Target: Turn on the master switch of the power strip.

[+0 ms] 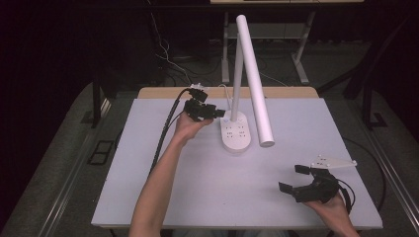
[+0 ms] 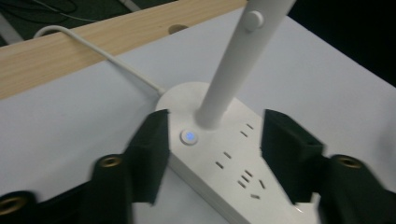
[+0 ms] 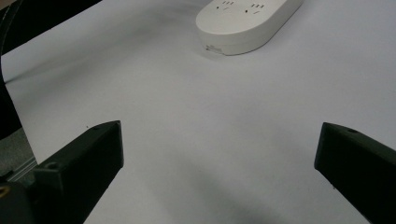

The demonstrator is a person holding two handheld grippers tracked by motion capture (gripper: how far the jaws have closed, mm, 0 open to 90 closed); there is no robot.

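The left gripper, on an outstretched forearm, hovers beside the white desk lamp base at mid-table, jaws partly apart, holding nothing. The right gripper rests near the table's front right corner, jaws wide, empty.

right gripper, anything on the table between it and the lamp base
No: in the right gripper view only bare white table lies between the right gripper, jaws wide open, and the lamp base.
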